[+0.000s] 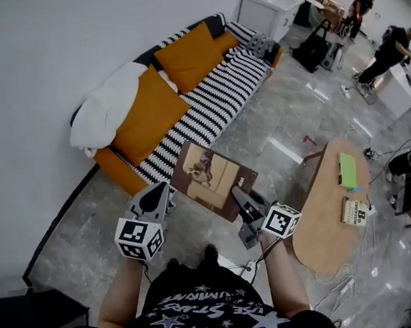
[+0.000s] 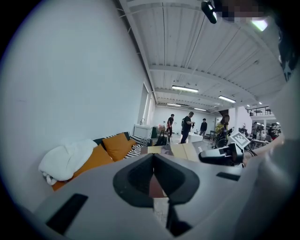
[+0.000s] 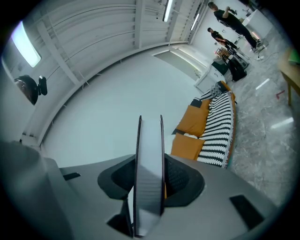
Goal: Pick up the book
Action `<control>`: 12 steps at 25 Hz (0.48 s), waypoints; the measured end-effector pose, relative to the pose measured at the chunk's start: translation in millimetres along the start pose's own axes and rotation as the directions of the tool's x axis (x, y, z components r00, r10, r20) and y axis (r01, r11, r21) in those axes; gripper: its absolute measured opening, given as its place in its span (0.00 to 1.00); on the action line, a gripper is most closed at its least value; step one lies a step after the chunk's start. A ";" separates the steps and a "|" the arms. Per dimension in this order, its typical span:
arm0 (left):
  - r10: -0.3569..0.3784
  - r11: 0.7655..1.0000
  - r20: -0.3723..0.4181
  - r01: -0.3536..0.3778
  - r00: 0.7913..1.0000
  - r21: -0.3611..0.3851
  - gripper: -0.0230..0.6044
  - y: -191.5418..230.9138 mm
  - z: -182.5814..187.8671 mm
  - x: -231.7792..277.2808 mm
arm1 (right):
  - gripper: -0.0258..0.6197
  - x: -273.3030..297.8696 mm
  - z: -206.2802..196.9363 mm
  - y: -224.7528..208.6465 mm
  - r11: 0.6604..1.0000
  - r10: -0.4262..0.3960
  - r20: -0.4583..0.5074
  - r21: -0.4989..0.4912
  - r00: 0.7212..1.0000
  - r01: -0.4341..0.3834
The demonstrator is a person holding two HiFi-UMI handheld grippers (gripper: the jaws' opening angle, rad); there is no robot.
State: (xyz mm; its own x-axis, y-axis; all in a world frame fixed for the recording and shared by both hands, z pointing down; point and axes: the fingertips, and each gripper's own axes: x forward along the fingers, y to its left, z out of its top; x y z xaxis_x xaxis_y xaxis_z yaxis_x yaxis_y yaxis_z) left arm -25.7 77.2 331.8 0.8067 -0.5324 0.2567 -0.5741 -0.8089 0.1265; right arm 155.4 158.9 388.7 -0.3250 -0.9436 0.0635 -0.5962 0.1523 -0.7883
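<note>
The book [image 1: 210, 175] has a brown cover with a picture and hangs flat in the air over the grey floor, in front of the sofa. My right gripper [image 1: 239, 196] is rolled on its side and shut on the book's near right edge. In the right gripper view the book's white page block [image 3: 150, 154] fills the space between the jaws [image 3: 149, 187]. My left gripper [image 1: 166, 191] is upright at the book's left corner. In the left gripper view the book [image 2: 173, 151] lies just beyond the jaws [image 2: 157, 187]; only a narrow slit shows between them, with brown behind it.
A sofa [image 1: 220, 87] with a striped cover, orange cushions [image 1: 147, 115] and a white blanket [image 1: 107, 107] stands along the wall. A wooden oval table [image 1: 324, 206] at the right carries a green book [image 1: 348, 171] and a small box [image 1: 354, 212]. People [image 1: 389, 51] stand far back.
</note>
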 end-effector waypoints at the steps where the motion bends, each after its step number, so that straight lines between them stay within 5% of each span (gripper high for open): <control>1: -0.005 1.000 -0.001 0.005 1.000 -0.001 0.05 2.8 -0.5 -4.5 | 0.28 2.3 -2.4 5.5 1.000 -0.002 0.008 -0.002 1.000 0.002; 12: -0.067 0.998 -0.006 0.067 0.998 0.016 0.05 3.3 -1.6 -46.4 | 0.28 -5.3 -24.2 49.0 0.999 -0.026 0.044 -0.018 0.999 0.027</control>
State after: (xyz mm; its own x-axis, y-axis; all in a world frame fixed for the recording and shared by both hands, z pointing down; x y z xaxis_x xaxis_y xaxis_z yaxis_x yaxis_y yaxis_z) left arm -65.3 99.7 321.8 0.8426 -0.4753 0.2533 -0.5163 -0.8467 0.1285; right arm 110.3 178.5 364.6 -0.2768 -0.9592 0.0568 -0.6174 0.1323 -0.7754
